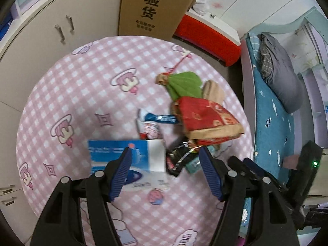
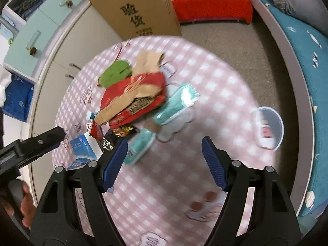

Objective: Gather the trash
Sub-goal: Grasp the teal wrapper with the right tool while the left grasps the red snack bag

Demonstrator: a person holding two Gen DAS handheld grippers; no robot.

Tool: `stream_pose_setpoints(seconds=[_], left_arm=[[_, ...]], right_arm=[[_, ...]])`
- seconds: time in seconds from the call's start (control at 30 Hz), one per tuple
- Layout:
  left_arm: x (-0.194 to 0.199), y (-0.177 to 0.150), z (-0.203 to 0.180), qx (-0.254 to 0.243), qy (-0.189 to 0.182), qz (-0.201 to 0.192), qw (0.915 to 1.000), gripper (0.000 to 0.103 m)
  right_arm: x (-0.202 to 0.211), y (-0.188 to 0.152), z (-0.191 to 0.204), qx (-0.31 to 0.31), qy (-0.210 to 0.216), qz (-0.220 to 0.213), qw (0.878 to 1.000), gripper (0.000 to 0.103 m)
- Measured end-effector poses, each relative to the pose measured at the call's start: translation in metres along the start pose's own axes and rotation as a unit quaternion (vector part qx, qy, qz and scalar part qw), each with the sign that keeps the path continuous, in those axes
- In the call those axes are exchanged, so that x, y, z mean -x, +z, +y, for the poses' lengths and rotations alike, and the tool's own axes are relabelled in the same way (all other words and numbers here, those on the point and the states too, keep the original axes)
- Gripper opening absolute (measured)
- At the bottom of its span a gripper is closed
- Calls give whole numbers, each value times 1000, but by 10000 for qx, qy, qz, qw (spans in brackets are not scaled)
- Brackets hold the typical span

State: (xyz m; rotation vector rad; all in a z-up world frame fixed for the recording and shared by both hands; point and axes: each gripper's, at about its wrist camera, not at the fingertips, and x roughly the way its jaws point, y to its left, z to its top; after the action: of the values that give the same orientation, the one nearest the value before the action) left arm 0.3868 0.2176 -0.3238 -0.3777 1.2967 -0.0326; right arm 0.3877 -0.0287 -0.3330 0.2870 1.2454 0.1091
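Observation:
A heap of trash lies on a round table with a pink checked cloth (image 1: 82, 86). It holds a red and tan paper bag (image 1: 207, 121) (image 2: 133, 96), a green wrapper (image 1: 184, 84) (image 2: 114, 74), a blue and white box (image 1: 123, 157) (image 2: 83, 149), a dark foil wrapper (image 1: 180, 157) and teal packets (image 2: 176, 102). My left gripper (image 1: 165, 153) hangs open above the box and the foil wrapper, gripping nothing. My right gripper (image 2: 164, 147) is open over bare cloth beside a teal packet (image 2: 139, 145). The left gripper's body (image 2: 34, 143) shows in the right wrist view.
A clear plastic tub (image 2: 268, 129) stands near the table's right edge. Behind the table lean a tall cardboard box (image 1: 151, 8), pale cabinets (image 1: 51, 30) and a red box (image 1: 207, 39). A bed with a blue cover (image 1: 272, 123) runs along the right.

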Motion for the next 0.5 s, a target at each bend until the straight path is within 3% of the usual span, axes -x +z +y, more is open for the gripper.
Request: stream_pose_setpoints(seconds=[0.2, 0.27, 0.3, 0.33, 0.37, 0.5], left_arm=[[-7, 8, 2, -51, -277, 69, 9996, 66], [-13, 11, -2, -50, -404, 114, 9991, 66], [-17, 13, -5, -49, -473, 131, 9988, 66], [-21, 14, -8, -36, -537, 149, 9984, 66], [-26, 15, -10, -13, -585, 181, 9981, 66], [-46, 20, -21, 124, -827, 328, 9960, 66]], right_arm=[[-34, 11, 11, 84, -448, 60, 9989, 73], [-40, 12, 15, 288, -651, 35, 9975, 62], [-41, 12, 18, 514, -797, 16, 9955, 52], [-40, 11, 18, 637, -865, -5, 9942, 33], [-39, 10, 17, 727, -931, -26, 9930, 25], [-28, 8, -13, 366, -643, 42, 9972, 22]])
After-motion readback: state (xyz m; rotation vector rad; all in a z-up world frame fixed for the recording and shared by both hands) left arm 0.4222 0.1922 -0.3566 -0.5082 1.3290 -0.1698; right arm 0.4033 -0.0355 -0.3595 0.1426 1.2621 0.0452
